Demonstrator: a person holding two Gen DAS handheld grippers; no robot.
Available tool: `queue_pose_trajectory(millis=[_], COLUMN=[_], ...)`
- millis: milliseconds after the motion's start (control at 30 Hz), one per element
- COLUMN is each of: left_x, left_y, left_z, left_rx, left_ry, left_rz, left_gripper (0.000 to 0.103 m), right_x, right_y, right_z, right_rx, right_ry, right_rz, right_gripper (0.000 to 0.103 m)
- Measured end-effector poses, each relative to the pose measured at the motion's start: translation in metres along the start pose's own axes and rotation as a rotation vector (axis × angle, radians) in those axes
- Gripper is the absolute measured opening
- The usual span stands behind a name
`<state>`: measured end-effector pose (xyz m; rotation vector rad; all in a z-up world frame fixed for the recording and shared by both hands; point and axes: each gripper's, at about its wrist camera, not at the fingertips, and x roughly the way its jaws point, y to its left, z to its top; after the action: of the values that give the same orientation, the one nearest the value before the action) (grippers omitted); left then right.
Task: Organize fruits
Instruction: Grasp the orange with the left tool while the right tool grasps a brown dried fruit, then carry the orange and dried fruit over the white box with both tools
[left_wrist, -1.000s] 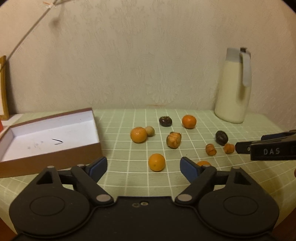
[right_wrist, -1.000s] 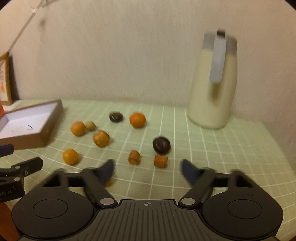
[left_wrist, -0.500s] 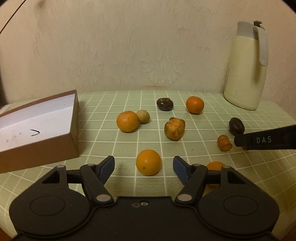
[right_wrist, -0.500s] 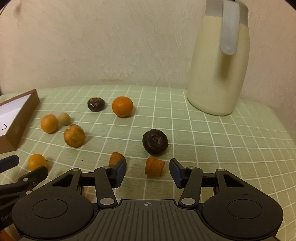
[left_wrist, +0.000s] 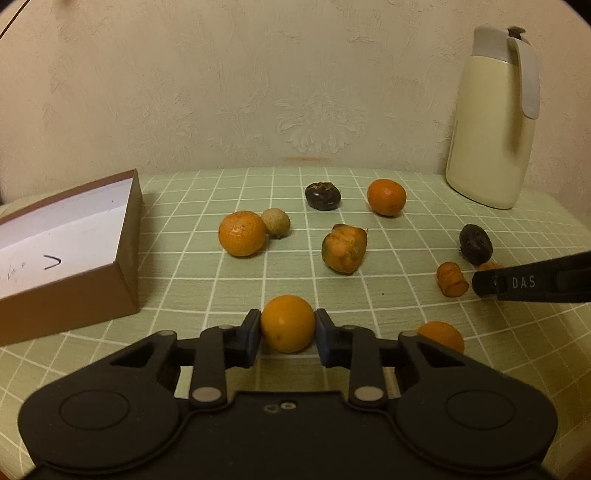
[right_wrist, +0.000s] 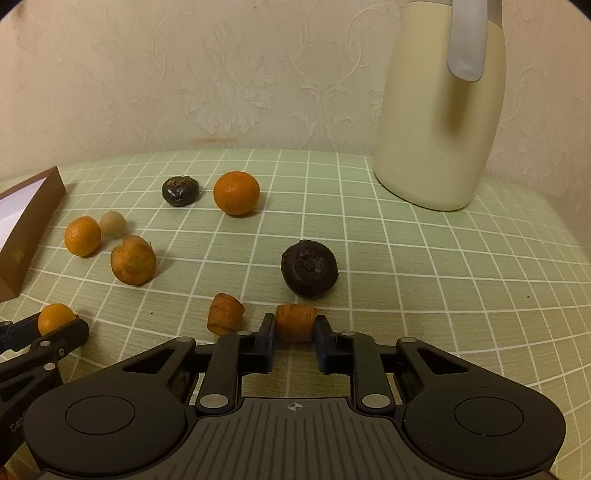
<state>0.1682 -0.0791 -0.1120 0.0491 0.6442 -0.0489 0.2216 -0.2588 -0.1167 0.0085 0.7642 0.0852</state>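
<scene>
Left wrist view shows the left claw (left_wrist: 288, 332) clamped on a small round orange (left_wrist: 288, 323) resting on the counter (left_wrist: 221, 288), its blue pads (left_wrist: 253, 334) pressed to both sides of the fruit after the jaws have just been closing around it. To its left sits an open brown box (left_wrist: 125, 236) with a white inside. Farther back lie a larger mandarin (left_wrist: 242, 233) touching a pale round fruit (left_wrist: 276, 221), a wrinkled brownish-orange fruit (left_wrist: 344, 248), a dark fruit (left_wrist: 322, 195) and another mandarin (left_wrist: 386, 196). A cream thermos jug (left_wrist: 491, 122) stands at the back right against the wall.

Right wrist view shows the right claw (right_wrist: 294, 330), whose jaws have also just been closing, gripping a short ribbed orange piece (right_wrist: 296, 321) low on the green checked cloth. A second ribbed piece (right_wrist: 224, 313) lies just beside it to the left, apart from the pads. A dark round fruit (right_wrist: 309, 267) sits just behind the held piece. At the lower left edge the left claw appears with its orange between the fingers.
</scene>
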Motion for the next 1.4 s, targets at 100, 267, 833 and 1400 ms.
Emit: queue_pose_trajectory(millis=[100,267,833,1400], left_x=[-0.001,-0.011,-0.061,-0.093], left_y=[0.001,0.007,0.071,0.177], left_z=[0.000,0.002,0.021,0.022], left_rx=[-0.005,-0.004,-0.036,-0.115], left_ry=[0.001,-0.021,-0.105,-0.141], left_rz=[-0.015,-0.016,0.071,0.245], left_gripper=[0.021,0.021,0.021,0.021], right_x=[0.000,-0.006,-0.054,-0.069], right_y=[0.000,-0.001,0.064,0.188], right_z=[0.000,0.001,0.029,0.040], right_rx=[0.003,0.012,-0.053,-0.189], right_ry=[0.000,-0.011,-0.119,-0.192], right_rz=[0.000,0.001,0.100,0.296], right_gripper=[0.022,0.022,0.022,0.022])
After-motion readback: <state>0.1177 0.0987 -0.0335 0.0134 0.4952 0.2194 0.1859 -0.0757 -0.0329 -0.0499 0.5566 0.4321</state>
